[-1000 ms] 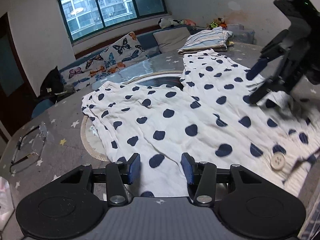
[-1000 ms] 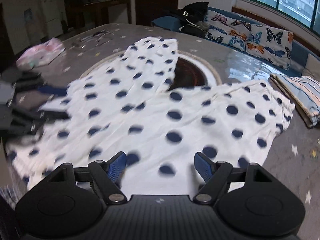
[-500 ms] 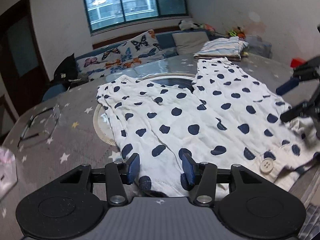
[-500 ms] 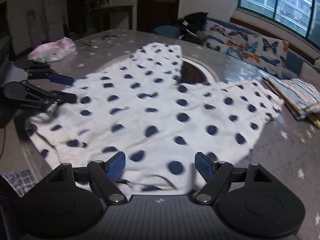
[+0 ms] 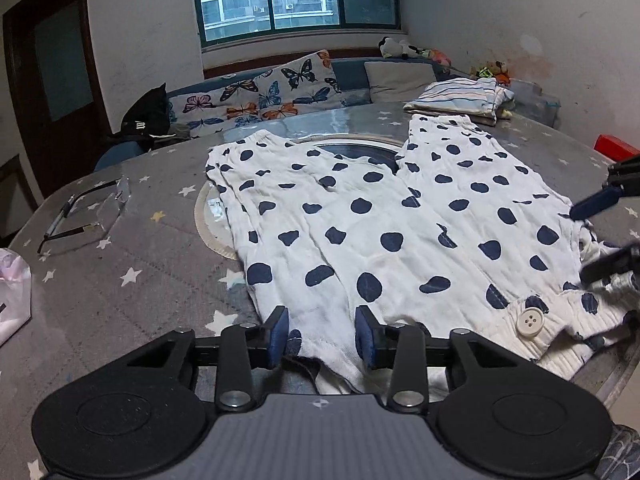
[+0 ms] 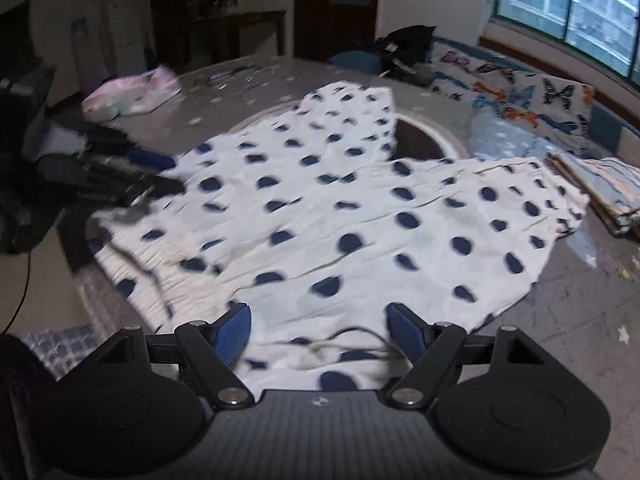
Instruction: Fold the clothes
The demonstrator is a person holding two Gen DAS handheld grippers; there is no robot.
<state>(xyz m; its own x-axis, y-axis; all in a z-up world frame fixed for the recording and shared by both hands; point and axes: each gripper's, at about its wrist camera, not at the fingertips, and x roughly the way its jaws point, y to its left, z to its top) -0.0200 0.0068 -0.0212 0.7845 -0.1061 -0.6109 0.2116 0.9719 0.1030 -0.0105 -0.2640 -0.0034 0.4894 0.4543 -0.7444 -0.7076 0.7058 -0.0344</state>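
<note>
While polka-dot trousers (image 5: 384,220) lie flat, left hand-held gripper (image 5: 322,334) is closing over their waistband — right hand-held gripper (image 6: 318,330) gapes.

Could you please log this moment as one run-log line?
task: fold clothes | left gripper: closing, waistband of dotted trousers between jaws | right gripper: open over trousers | table

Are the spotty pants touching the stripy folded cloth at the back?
Touching, it seems: in the left wrist view the white navy-dotted trousers reach the folded striped cloth's edge with no table showing between.
</note>
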